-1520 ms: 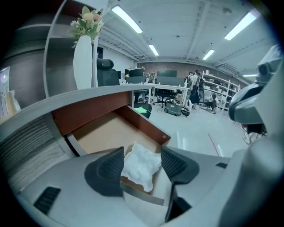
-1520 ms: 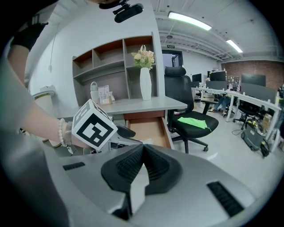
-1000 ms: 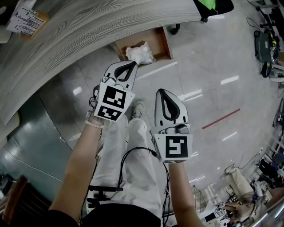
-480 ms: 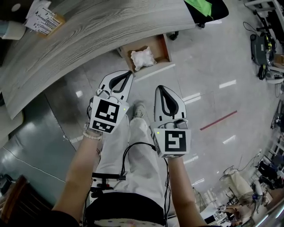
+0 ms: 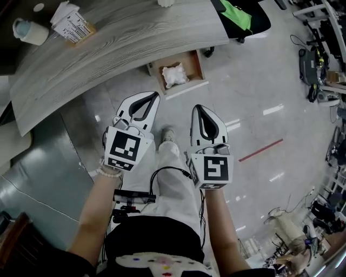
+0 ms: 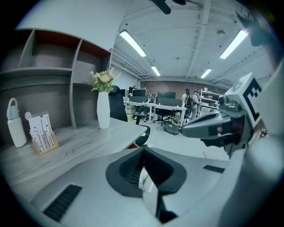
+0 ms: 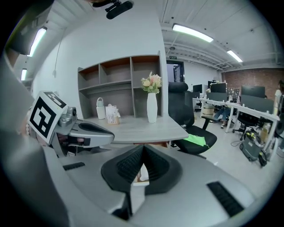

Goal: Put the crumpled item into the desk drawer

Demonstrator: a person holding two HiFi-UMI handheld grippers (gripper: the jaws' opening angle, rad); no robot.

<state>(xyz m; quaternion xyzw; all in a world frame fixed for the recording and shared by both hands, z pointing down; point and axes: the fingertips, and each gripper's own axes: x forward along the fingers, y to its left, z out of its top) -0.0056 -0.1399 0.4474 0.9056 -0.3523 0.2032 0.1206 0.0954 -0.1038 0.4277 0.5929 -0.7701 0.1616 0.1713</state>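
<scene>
The crumpled white item [image 5: 174, 73] lies inside the open wooden drawer [image 5: 195, 60] under the edge of the grey desk [image 5: 124, 38]. Both grippers hang over the floor in front of the person, well short of the drawer. My left gripper [image 5: 153, 95] is shut with nothing in it, its tips pointing toward the drawer. To its right my right gripper [image 5: 198, 107] is also shut and empty. In the left gripper view the jaws [image 6: 143, 150] meet over the desk edge. The jaws in the right gripper view [image 7: 143, 148] meet the same way.
On the desk stand a white vase with flowers [image 7: 151, 106], a white bottle [image 6: 16, 125] and a card stand [image 6: 42, 138]. A black chair with a green cloth [image 5: 240, 16] sits right of the drawer. Shelves [image 7: 117, 84] rise behind the desk. A red line [image 5: 261, 150] marks the floor.
Both grippers, still shut, have risen and drawn back from the drawer, the left one more. The drawer and desk now look smaller and farther off.
</scene>
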